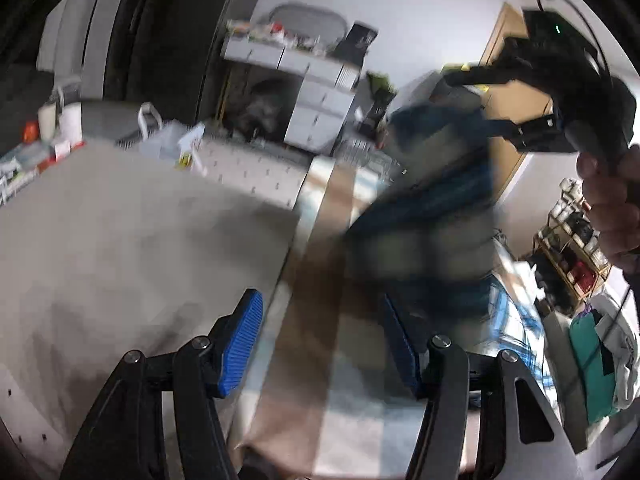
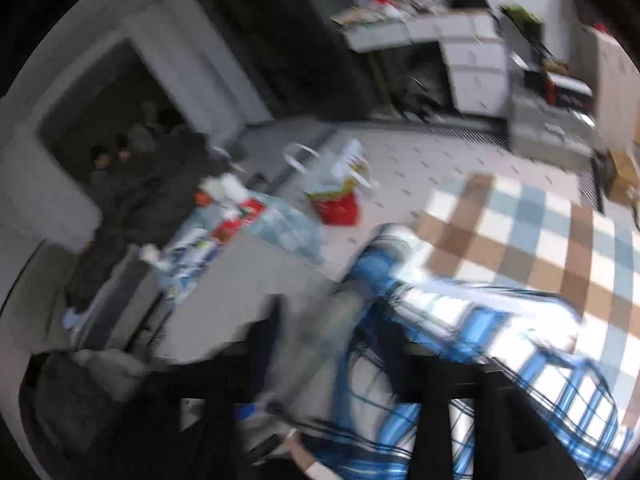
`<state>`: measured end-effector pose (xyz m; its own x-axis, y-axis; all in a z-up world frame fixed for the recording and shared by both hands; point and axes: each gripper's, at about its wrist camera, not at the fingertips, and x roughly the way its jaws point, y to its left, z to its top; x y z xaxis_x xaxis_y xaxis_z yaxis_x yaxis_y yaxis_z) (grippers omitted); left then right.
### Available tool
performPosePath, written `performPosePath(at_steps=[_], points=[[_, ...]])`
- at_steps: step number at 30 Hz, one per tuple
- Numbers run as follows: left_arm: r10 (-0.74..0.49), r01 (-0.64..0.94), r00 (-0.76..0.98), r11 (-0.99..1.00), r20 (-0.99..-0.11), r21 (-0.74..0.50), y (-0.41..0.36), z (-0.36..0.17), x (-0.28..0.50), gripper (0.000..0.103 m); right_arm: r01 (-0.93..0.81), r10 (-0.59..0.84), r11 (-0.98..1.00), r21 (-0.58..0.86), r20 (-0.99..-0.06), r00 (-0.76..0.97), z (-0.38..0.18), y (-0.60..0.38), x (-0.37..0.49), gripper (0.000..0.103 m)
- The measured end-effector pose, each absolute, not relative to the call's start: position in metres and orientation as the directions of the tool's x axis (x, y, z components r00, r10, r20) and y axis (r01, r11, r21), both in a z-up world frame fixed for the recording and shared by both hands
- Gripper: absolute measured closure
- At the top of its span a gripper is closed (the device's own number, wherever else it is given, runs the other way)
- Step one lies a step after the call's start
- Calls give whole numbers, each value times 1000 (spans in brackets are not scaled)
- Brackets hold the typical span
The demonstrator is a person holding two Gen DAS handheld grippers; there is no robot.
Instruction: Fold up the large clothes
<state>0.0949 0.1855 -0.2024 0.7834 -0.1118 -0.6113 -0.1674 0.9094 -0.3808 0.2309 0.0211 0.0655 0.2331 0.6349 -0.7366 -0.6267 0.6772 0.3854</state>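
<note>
A dark blue and grey plaid garment [image 1: 432, 220] shows as a blur in mid-air above the brown, blue and white checked cloth [image 1: 332, 208]. My left gripper [image 1: 320, 348] is open over that cloth, with nothing between its blue pads [image 1: 240, 344]. A hand [image 1: 608, 208] holds my right gripper [image 1: 476, 100] at the upper right, fingers spread beside the garment's top; whether they touch it is unclear. In the right wrist view, my right gripper [image 2: 348, 372] is a dark blur with its fingers apart above a blue and white plaid garment [image 2: 460, 340] on the checked cloth [image 2: 540, 240].
A grey surface [image 1: 140, 240] lies left of the checked cloth. Behind it are white drawers [image 1: 320, 92], bottles and packets [image 2: 224, 216] and a red bag [image 2: 336, 208] on the floor. A shelf rack [image 1: 572, 240] and piled clothes [image 1: 600, 352] are on the right.
</note>
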Motion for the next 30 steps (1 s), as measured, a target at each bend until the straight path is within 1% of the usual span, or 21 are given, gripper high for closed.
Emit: performPosePath(at_steps=[2, 4, 5, 6, 8, 11, 13, 14, 15, 17, 18, 19, 20, 24, 25, 26, 27, 28, 30], points=[[-156, -145, 751, 909, -642, -390, 180, -212, 101, 47, -565, 601, 728, 388, -758, 254, 42, 12, 242, 42], [-213, -105, 708, 911, -674, -398, 169, -221, 111, 47, -539, 597, 744, 395, -755, 271, 30, -13, 246, 41], [-244, -83, 682, 911, -689, -405, 161, -226, 116, 47, -527, 606, 747, 406, -742, 288, 27, -34, 249, 37], [-271, -59, 654, 913, -707, -405, 149, -231, 122, 47, -509, 597, 762, 401, -738, 313, 24, -53, 250, 26], [-290, -40, 601, 920, -745, -391, 132, -238, 128, 47, -456, 558, 803, 383, -752, 350, 9, -95, 247, 17], [-343, -10, 478, 918, -808, -396, 108, -255, 139, 47, -403, 537, 826, 394, -767, 350, -15, -141, 235, 17], [-320, -47, 396, 929, -861, -367, 98, -270, 150, 47, -379, 552, 821, 427, -764, 335, -40, -167, 221, 17], [-320, -72, 371, 926, -871, -371, 96, -275, 152, 47, -371, 565, 813, 448, -760, 321, -50, -173, 215, 17], [-357, -111, 363, 901, -861, -420, 98, -278, 154, 47, -357, 576, 807, 470, -759, 304, -62, -178, 209, 17], [-445, -182, 383, 823, -810, -538, 104, -285, 155, 47, -330, 603, 790, 517, -754, 262, -87, -182, 203, 17], [-463, -223, 375, 796, -803, -563, 107, -291, 156, 47, -320, 619, 779, 540, -743, 253, -95, -184, 199, 17], [-463, -249, 410, 772, -786, -585, 108, -289, 156, 37, -304, 630, 772, 559, -738, 243, -110, -185, 197, 17], [-459, -263, 422, 763, -782, -590, 106, -289, 157, 32, -290, 625, 776, 560, -744, 235, -119, -183, 195, 17], [-383, -266, 472, 797, -794, -542, 88, -288, 173, 31, -271, 578, 812, 516, -776, 254, -146, -181, 192, 19], [-384, -272, 483, 788, -787, -551, 87, -288, 177, 31, -275, 563, 822, 499, -783, 263, -150, -180, 191, 20], [-391, -271, 492, 780, -778, -563, 84, -288, 182, 31, -288, 541, 835, 469, -796, 271, -151, -178, 190, 24], [-392, -266, 528, 766, -753, -585, 81, -286, 186, 31, -316, 506, 851, 419, -814, 286, -150, -175, 187, 27], [-396, -247, 575, 750, -716, -613, 85, -290, 188, 31, -332, 485, 860, 387, -822, 299, -150, -173, 185, 28], [-394, -182, 640, 756, -659, -629, 73, -277, 191, 31, -350, 463, 869, 350, -825, 324, -149, -173, 180, 30]])
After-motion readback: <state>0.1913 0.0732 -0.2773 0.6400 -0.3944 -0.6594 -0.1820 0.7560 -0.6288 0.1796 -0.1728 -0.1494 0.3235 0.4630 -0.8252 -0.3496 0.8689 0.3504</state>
